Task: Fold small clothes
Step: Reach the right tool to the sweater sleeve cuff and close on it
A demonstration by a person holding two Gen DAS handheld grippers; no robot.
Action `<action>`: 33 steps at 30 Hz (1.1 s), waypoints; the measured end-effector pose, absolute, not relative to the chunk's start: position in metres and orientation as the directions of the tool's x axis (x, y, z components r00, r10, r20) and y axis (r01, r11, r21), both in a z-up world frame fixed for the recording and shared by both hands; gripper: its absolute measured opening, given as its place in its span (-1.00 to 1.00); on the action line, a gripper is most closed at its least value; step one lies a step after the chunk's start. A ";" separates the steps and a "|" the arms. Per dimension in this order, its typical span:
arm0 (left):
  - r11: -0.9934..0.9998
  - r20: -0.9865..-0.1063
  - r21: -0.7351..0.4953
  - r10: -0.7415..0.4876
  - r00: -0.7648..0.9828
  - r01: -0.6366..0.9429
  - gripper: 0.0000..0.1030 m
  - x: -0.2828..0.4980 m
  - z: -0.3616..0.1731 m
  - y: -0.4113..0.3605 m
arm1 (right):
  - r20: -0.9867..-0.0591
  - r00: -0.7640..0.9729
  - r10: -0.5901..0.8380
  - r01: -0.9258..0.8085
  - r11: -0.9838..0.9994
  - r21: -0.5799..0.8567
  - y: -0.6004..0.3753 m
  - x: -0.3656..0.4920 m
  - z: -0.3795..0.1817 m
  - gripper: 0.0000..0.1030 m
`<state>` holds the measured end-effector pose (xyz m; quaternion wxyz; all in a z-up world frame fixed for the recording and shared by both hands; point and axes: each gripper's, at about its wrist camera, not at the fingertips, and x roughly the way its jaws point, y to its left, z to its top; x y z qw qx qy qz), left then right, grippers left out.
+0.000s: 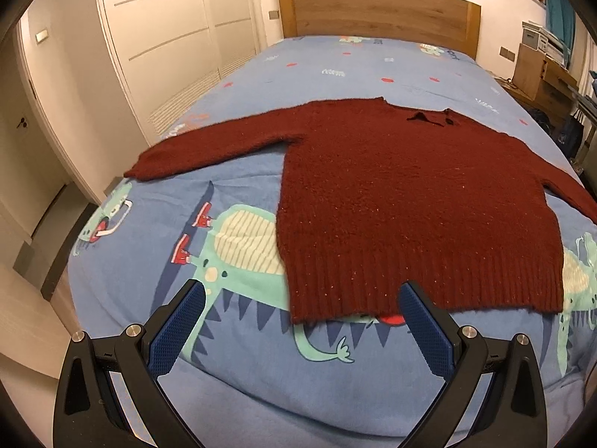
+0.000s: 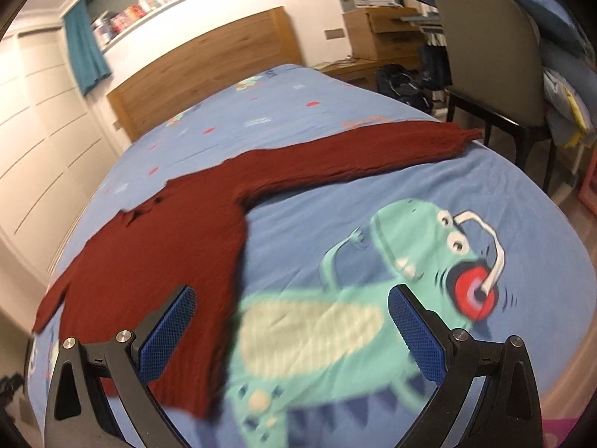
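A dark red knitted sweater lies flat on the bed, sleeves spread to both sides, collar toward the headboard and ribbed hem toward me. My left gripper is open and empty, held above the bed just short of the hem's left corner. In the right wrist view the sweater lies to the left, its right sleeve stretched toward the bed's right edge. My right gripper is open and empty, above the bed beside the sweater's right side; its left finger is over the cloth.
The bed has a blue sheet printed with green dinosaurs and a wooden headboard. White wardrobe doors stand to the left. A chair, boxes and a desk stand to the right of the bed.
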<state>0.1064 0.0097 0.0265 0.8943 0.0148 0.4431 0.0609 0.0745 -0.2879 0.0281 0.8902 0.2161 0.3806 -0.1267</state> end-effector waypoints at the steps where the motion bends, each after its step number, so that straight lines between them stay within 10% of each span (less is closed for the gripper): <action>1: 0.992 -0.796 0.079 0.121 0.593 -0.097 0.98 0.109 0.025 0.009 | -0.736 0.674 -0.060 0.405 0.863 0.301 -0.300 0.081 0.024 1.00; 21: 0.988 -0.853 0.085 0.139 0.503 -0.129 0.98 0.158 0.005 0.012 | -0.739 0.673 -0.015 0.607 0.582 0.541 -0.484 0.158 -0.041 0.96; 33: 0.978 -0.871 0.108 0.180 0.457 -0.180 0.98 0.164 -0.007 0.029 | -0.686 0.726 -0.039 0.638 0.411 0.652 -0.546 0.161 -0.063 0.49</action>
